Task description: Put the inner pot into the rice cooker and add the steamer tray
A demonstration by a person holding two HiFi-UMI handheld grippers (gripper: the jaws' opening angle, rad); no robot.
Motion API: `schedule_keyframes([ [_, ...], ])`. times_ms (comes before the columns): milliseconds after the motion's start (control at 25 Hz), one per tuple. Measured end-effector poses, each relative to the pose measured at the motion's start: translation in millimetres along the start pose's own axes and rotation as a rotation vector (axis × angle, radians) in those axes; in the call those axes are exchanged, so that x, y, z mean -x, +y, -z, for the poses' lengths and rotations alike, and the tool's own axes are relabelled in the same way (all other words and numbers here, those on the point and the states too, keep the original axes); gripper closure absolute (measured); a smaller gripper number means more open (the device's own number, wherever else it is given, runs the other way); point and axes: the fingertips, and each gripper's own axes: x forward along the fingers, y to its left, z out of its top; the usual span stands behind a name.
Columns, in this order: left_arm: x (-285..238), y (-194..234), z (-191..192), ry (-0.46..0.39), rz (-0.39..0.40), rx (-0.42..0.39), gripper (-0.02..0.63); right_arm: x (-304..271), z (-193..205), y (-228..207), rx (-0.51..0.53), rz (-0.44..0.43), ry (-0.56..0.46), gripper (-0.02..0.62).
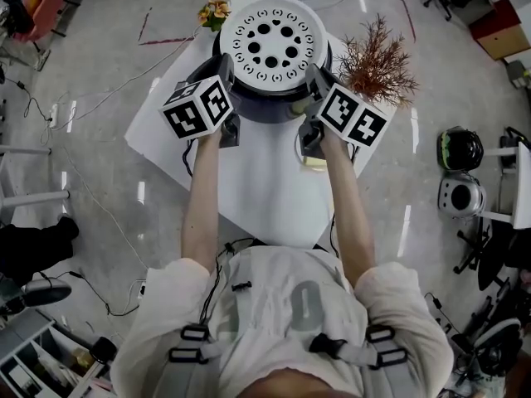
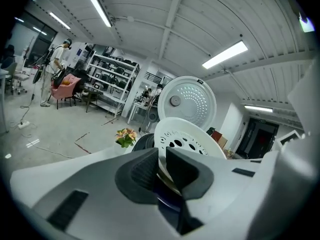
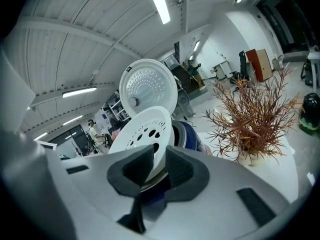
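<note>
Operator: Where is the steamer tray (image 1: 272, 40) lying?
Technician: It is lying level over the mouth of the rice cooker (image 1: 267, 106), which is standing on the bench (image 1: 265, 189).
Operator: And the grippers?
Technician: The left gripper (image 2: 161, 156) and the right gripper (image 3: 159, 164) are each clamping the tray's rim, at opposite sides.

Steamer tray (image 1: 270, 40) sits atop the rice cooker (image 1: 267, 106) on the table (image 1: 265, 185); flowers (image 1: 214, 12) behind-left; dried plant (image 1: 377, 60) right.

Left gripper (image 2: 162, 168), right gripper (image 3: 159, 167) on steamer tray (image 2: 200, 136)
</note>
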Motion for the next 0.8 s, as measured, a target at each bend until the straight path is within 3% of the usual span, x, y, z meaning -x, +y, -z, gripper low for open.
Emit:
schedule_keyframes([
  [280, -2, 12, 8, 0.052, -0.079, -0.024, 0.577, -2, 2, 1, 0.04, 0.026, 0.017, 0.514],
  [640, -1, 9, 1, 0.023, -0.107, -0.032, 0.581, -1, 1, -3, 0.157, 0.108, 0.004, 0.491],
  [800, 4, 9, -2, 0.013, -0.112, -0.029, 0.581, 2, 1, 0, 0.214, 0.132, -0.016, 0.38],
])
